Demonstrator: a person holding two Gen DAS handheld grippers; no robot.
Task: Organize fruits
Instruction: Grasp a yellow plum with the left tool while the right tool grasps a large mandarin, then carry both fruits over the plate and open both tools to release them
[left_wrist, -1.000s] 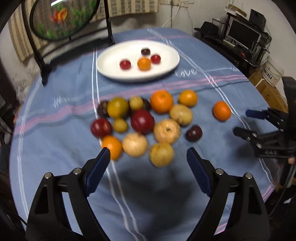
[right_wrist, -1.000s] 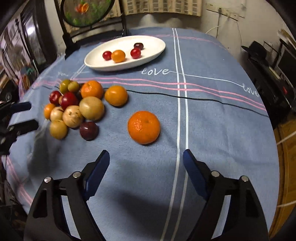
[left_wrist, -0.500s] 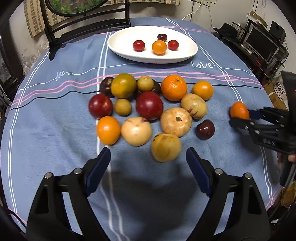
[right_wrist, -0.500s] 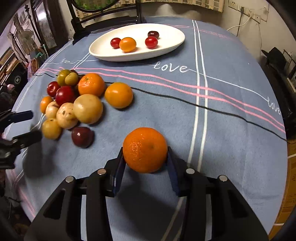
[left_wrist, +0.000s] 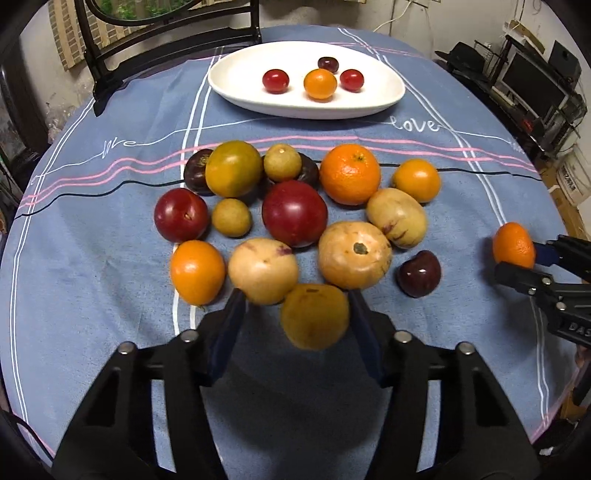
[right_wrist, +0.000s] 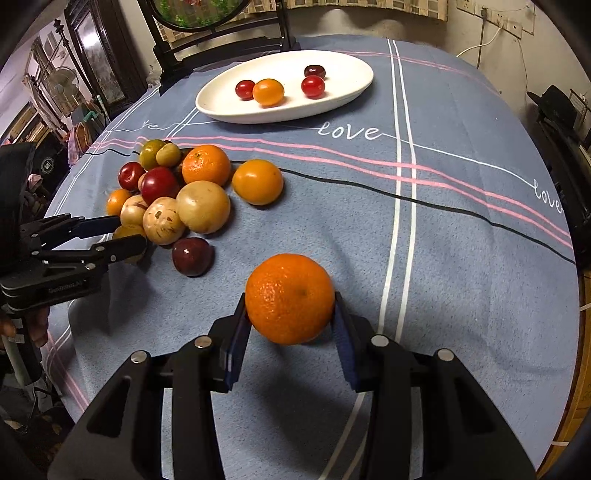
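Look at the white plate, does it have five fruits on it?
No, the white plate holds only four small fruits.

Two close downward wrist views, shared plate (left_wrist: 306, 107)

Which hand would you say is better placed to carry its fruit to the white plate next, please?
Probably the right gripper: its pads already press both sides of the orange. The left gripper, whose jaws have just been closing, only brackets the yellow-brown fruit.

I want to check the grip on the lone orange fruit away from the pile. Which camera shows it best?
The right wrist view: the mandarin sits large and centred, pressed between the right gripper pads. The left wrist view shows it small at the right edge, partly covered by that gripper.
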